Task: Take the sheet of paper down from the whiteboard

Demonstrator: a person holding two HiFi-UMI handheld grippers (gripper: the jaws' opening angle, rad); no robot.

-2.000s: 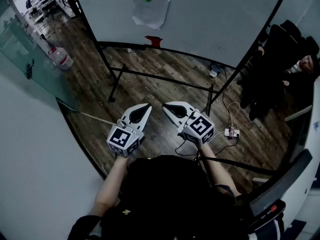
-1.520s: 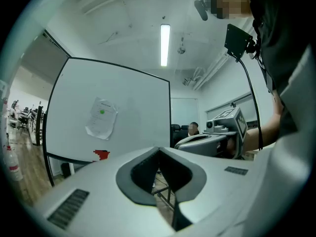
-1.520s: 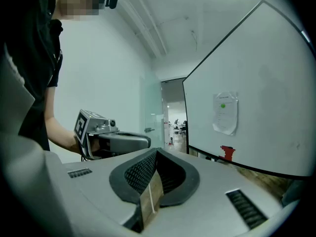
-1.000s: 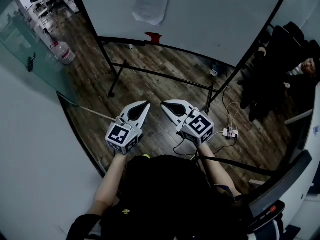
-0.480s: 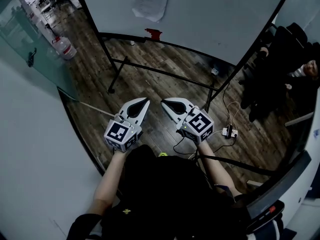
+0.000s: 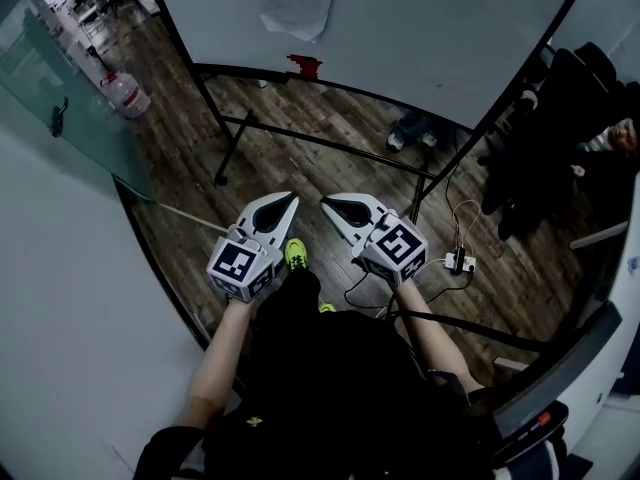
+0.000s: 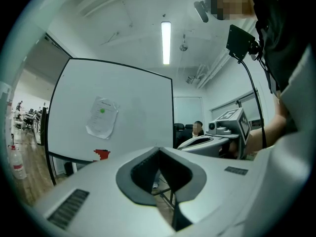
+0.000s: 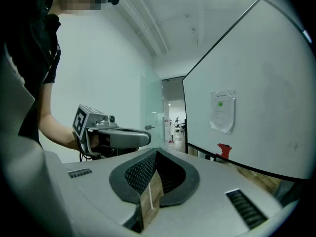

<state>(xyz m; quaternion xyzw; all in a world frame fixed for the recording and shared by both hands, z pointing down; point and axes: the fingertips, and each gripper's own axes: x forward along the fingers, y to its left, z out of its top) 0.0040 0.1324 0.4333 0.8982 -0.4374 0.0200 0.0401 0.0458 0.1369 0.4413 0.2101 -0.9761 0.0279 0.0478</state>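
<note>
Sheet of paper (image 6: 295,6): top was cut off by head view's upper edge; print was too small to read in any view.
Whiteboard (image 6: 450,28): upper part lay outside head view; right end was lost past lens rim in right gripper view.
Red item (image 6: 303,65) on board's lower rail: too small to identify.
Pair of shoes (image 6: 408,134) beyond board: wearer was hidden behind it.
Seated person (image 6: 590,158) at far right: partly cut off by frame edge.
Green shoe (image 6: 295,255): rear was hidden under dark clothing.
</note>
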